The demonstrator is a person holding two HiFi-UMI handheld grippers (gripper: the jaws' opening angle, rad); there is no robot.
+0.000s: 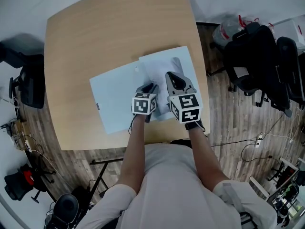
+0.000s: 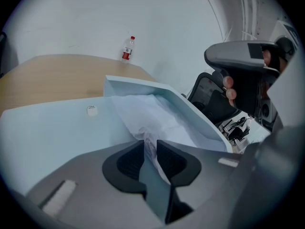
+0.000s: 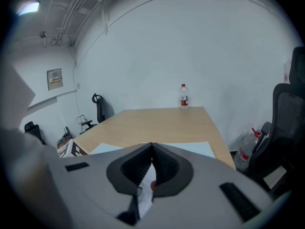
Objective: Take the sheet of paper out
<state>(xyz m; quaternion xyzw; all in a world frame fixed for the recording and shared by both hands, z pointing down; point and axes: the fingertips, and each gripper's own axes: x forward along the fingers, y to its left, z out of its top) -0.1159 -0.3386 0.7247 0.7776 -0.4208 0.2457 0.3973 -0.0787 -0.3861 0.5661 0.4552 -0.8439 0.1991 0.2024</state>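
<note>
"Where's the sheet of paper (image 2: 152, 114) at, then?"

"Mostly inside the pale blue folder (image 2: 47, 132), which lies flat on the table (image 1: 95, 32). The near end of the sheet is bunched up and sits between the pads of the left gripper (image 2: 150, 149), which has closed on that crumpled bit."

"And the other one?"

"The right gripper (image 3: 151, 149) has its jaws pressed together on something thin and pale — I take it for the folder's top leaf, since that leaf stands lifted off the sheet on that side."

"So it only needs a pull."

"That's where I'd worry. The grip is on a wrinkled corner, not a flat edge. A sharp tug could tear it there, or the paper could slide out of the pads and drop back in."

"What about the folder?"

"Nothing pins its lower leaf down. If the sheet drags inside, the whole folder may come along toward the person instead of giving the paper up. And if the right gripper lets the top leaf sag, it would lie on the sheet and add more drag."

"Anything nearby to knock?"

"Only a bottle (image 3: 184, 96) at the far end of the table, well apart from all this — no danger there."
</note>
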